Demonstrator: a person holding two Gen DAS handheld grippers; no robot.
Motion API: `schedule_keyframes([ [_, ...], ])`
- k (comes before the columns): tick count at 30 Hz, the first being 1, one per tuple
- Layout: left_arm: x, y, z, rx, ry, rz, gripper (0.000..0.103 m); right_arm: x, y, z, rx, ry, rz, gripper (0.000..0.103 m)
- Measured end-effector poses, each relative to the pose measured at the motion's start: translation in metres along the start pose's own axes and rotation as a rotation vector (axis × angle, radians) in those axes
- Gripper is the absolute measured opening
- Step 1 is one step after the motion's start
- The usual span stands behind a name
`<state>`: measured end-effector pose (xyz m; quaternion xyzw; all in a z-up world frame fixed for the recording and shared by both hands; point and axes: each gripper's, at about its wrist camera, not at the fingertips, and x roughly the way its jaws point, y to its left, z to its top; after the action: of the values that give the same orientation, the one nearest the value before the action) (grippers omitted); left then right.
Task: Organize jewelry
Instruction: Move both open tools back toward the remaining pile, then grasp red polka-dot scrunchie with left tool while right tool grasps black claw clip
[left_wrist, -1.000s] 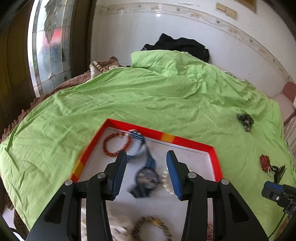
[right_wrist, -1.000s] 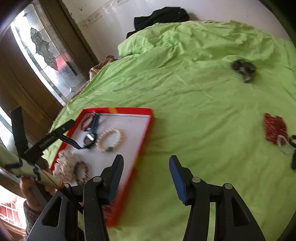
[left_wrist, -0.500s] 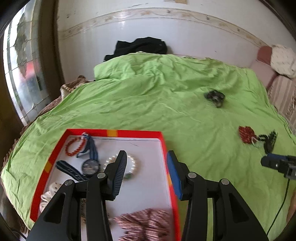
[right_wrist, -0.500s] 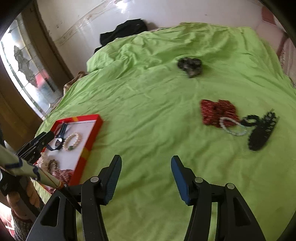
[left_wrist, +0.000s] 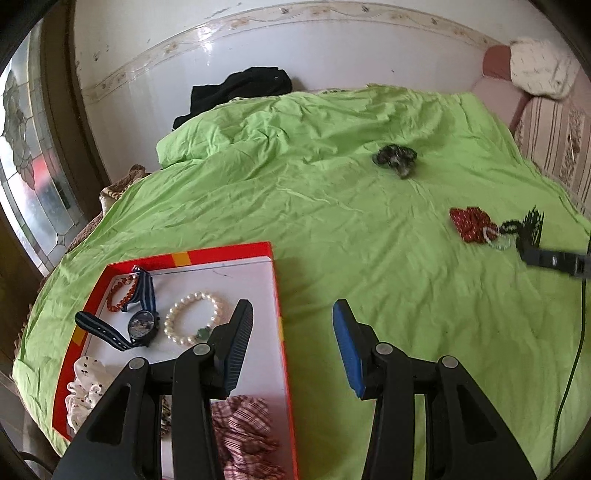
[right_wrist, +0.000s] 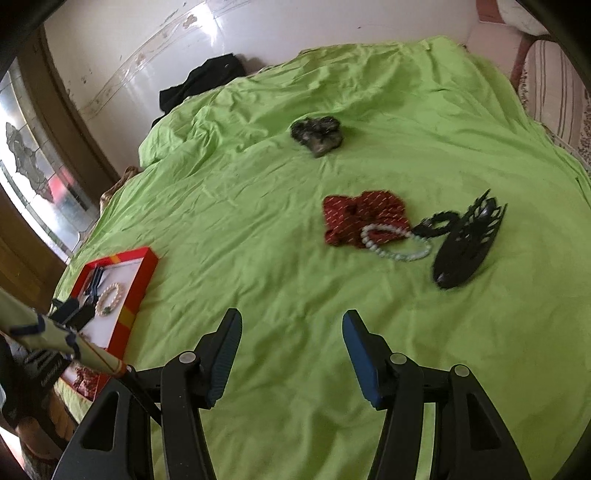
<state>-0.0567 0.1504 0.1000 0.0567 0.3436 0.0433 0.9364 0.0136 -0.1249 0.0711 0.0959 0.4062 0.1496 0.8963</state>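
A red-rimmed white tray (left_wrist: 229, 253) lies on the green bedsheet and holds a blue-strap watch (left_wrist: 141, 325), a pearl bracelet (left_wrist: 192, 318), an orange bead bracelet (left_wrist: 122, 293) and scrunchies. My left gripper (left_wrist: 291, 332) is open and empty over the tray's right edge. My right gripper (right_wrist: 291, 343) is open and empty above bare sheet. Ahead of it lie a red scrunchie (right_wrist: 364, 216), a pale bead bracelet (right_wrist: 395, 242), a black hair claw (right_wrist: 467, 242) and a dark scrunchie (right_wrist: 317, 134). The tray (right_wrist: 142, 284) shows at the left in the right wrist view.
The white wall and a black garment (left_wrist: 240, 90) are at the bed's far end. A stained-glass door (left_wrist: 26, 162) stands at the left. Striped cushions (left_wrist: 554, 133) sit at the right. A cable (left_wrist: 576, 350) hangs from the right gripper.
My left gripper has let go of the watch, which now lies in the tray, and swung right off the tray. My right gripper has moved right toward the loose items.
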Motion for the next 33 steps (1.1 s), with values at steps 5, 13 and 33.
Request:
schedule_keyframes([
  [5, 0.001, -0.020, 0.001, 0.061, 0.003, 0.021, 0.044, -0.004, -0.022, 0.019, 0.032, -0.058, -0.008, 0.063],
  [13, 0.022, -0.057, 0.008, 0.107, 0.055, -0.002, 0.044, -0.015, -0.078, 0.033, 0.150, -0.131, -0.018, 0.067],
  [33, 0.078, -0.130, 0.039, 0.170, 0.151, -0.058, 0.044, -0.009, -0.154, 0.045, 0.284, -0.150, -0.075, 0.067],
])
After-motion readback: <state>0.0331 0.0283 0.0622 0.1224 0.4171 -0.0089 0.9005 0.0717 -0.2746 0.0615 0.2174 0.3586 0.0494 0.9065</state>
